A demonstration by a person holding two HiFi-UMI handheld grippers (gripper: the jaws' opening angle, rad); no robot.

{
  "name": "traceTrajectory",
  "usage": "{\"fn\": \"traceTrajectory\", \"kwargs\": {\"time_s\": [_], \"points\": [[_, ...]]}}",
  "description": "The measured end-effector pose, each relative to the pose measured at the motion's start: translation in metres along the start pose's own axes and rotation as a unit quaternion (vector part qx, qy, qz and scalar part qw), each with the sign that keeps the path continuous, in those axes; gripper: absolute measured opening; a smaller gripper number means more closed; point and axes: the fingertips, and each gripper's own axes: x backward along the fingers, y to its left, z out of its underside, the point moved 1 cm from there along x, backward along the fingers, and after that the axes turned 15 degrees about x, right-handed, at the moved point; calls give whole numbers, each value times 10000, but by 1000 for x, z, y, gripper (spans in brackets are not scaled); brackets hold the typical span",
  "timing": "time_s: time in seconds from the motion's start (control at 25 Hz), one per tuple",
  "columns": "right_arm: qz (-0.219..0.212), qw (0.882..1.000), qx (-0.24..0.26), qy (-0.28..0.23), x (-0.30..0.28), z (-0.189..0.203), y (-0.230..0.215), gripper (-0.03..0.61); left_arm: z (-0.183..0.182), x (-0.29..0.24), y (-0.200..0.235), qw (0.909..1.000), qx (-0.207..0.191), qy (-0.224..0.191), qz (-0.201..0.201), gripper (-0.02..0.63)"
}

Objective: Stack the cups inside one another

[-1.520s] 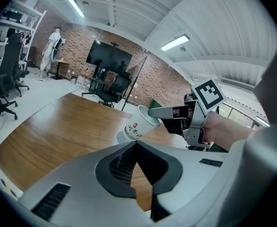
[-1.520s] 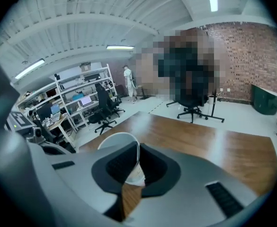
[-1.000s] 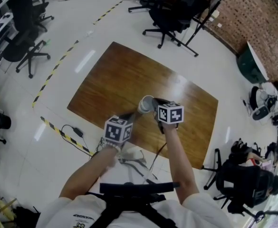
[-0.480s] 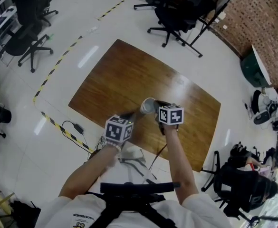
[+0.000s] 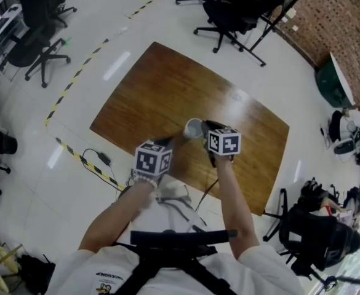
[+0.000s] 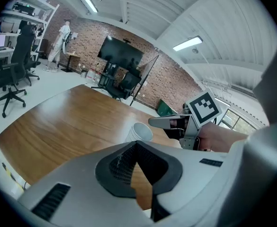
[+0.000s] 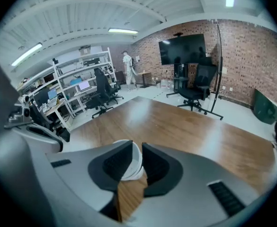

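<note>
Right gripper view: the right hand-held gripper (image 7: 137, 145) has just been opening its jaws. The white cup (image 7: 135, 163) sits between them with its wall in the gap. The pads look clear of it, though I can't be sure from this angle. The cup stands upright on the tabletop (image 7: 190, 126), toward my side of it. The left hand-held gripper (image 6: 136, 144) is closed on nothing and points at the cup from nearby. To finish this release well, I'd widen the jaws fully, then draw straight back along their line so neither pad drags the rim and tips the cup.
</note>
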Motion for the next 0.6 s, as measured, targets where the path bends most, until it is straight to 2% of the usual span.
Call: {"fn": "traceTrajectory", "kwargs": {"time_s": [0.32, 0.48, 0.6], "points": [[331, 9952, -519, -764, 60, -5, -12, 89, -22, 14, 1, 9991, 20, -408, 64, -6], [360, 9858, -927, -1350, 95, -8, -9, 2, -33, 24, 1, 9985, -2, -520, 169, -8], [603, 9753, -1167, -1773, 118, -9, -6, 2, -42, 37, -2, 9977, -158, -614, 224, -7]]}}
